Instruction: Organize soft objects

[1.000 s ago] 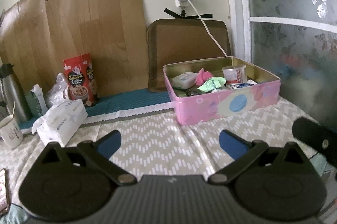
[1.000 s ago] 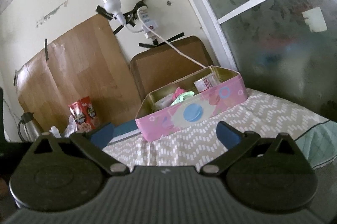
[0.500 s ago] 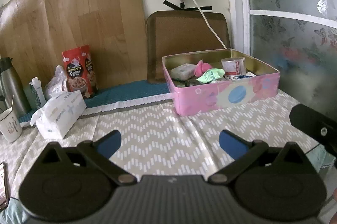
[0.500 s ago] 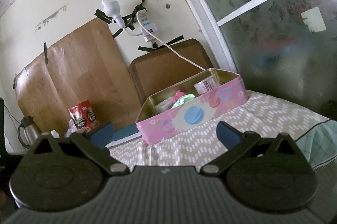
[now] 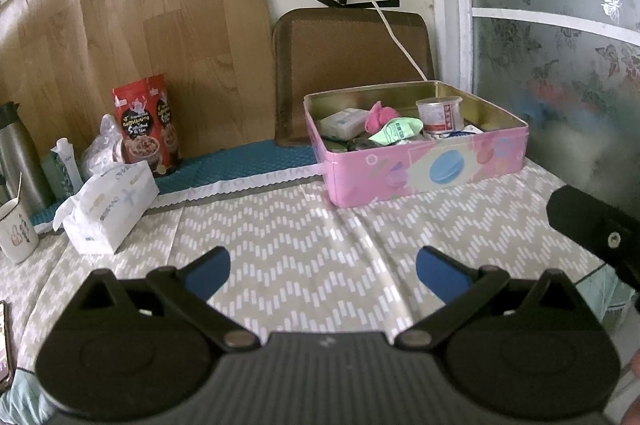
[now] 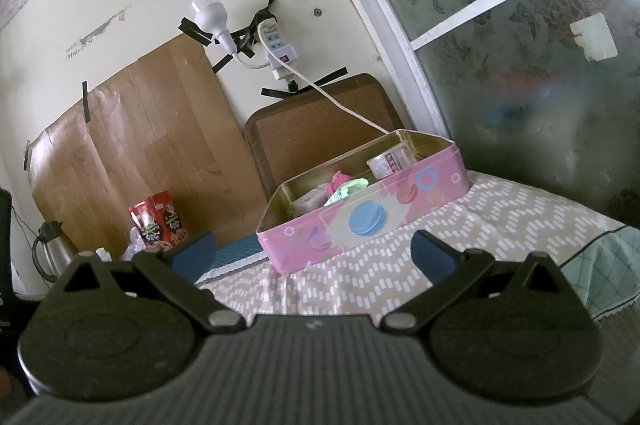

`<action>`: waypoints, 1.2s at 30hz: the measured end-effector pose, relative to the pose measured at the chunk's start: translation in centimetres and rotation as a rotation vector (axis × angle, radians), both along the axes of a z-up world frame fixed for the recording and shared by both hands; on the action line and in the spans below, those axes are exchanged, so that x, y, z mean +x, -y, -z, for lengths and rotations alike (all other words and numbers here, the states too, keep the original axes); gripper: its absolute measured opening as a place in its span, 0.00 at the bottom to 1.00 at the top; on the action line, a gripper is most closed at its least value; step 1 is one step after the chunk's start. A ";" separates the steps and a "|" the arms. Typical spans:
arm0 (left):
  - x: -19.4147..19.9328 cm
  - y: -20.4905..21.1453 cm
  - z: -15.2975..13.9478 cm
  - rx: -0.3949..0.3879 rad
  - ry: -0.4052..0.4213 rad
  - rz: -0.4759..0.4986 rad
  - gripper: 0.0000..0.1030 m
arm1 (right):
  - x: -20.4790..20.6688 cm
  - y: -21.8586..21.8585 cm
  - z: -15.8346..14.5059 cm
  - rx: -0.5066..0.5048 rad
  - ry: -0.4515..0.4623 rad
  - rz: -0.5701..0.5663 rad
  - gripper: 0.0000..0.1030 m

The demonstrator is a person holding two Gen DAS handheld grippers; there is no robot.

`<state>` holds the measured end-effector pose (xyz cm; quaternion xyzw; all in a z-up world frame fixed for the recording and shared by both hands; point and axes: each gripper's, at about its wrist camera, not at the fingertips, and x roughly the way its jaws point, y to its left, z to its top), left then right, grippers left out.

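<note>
A pink tin box (image 5: 424,169) (image 6: 360,221) stands open at the back right of the table. Inside lie a pink soft bundle (image 5: 382,113) (image 6: 338,181), a green packet (image 5: 396,131), a white pack (image 5: 342,121) and a small can (image 5: 438,113) (image 6: 390,161). A white tissue pack (image 5: 108,207) lies at the left. My left gripper (image 5: 322,267) hovers open over the patterned cloth, well short of the tin, with nothing between its blue pads. My right gripper (image 6: 314,253) is open and empty too, low beside the table edge; part of it (image 5: 592,229) shows at the right of the left wrist view.
A red snack pouch (image 5: 146,123), a clear bag (image 5: 102,149), a steel flask (image 5: 18,153) and a paper cup (image 5: 16,229) line the back left. A brown chair back (image 5: 352,65) and taped wood panel (image 5: 140,37) stand behind. A frosted glass door (image 5: 560,45) borders the right.
Both wrist views have tilted slightly, showing more of the table and less of the wall. Both grippers stay open and empty; the objects have not moved.
</note>
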<state>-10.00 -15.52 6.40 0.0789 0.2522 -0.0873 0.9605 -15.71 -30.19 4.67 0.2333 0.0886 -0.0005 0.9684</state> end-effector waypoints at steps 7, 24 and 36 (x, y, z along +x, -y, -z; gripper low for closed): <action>0.1 0.0 0.0 -0.004 -0.008 0.001 1.00 | 0.0 -0.1 0.0 0.000 0.000 0.001 1.00; 0.0 0.5 0.4 0.020 -0.024 0.017 1.00 | 0.0 0.0 0.1 -0.009 -0.005 -0.008 1.00; -0.1 0.5 0.4 0.017 -0.036 0.018 1.00 | 0.1 -0.2 0.0 -0.013 -0.012 -0.011 1.00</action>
